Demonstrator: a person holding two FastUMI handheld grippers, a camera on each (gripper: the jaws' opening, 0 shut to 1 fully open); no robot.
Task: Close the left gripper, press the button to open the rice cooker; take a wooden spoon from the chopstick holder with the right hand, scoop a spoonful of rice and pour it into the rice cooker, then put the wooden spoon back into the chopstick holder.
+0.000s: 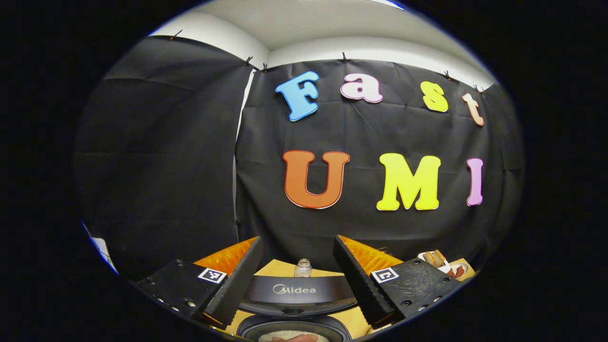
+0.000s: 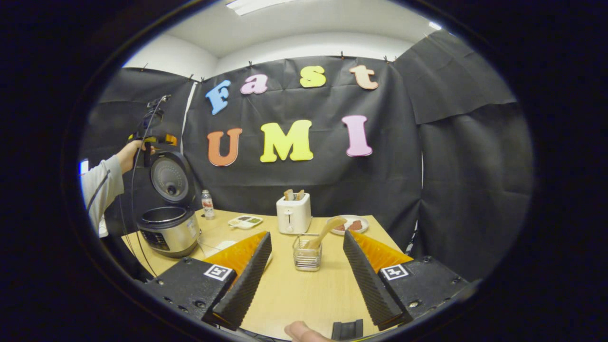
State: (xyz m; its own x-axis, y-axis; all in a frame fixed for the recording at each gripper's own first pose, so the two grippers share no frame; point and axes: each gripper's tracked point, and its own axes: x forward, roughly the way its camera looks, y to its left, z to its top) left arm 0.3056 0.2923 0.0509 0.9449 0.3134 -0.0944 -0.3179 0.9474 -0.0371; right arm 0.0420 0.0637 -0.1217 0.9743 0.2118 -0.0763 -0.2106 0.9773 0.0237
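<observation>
While rice cooker [image 2: 169, 228] gapes, wooden spoon [image 2: 327, 230] in chopstick holder [image 2: 307, 256].

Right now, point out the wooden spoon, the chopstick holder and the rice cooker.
wooden spoon [image 2: 327, 231]: right gripper view, on its handle.
chopstick holder [image 2: 307, 259]: right gripper view, on its wire front.
rice cooker [image 2: 169, 231]: right gripper view, on its body.
</observation>
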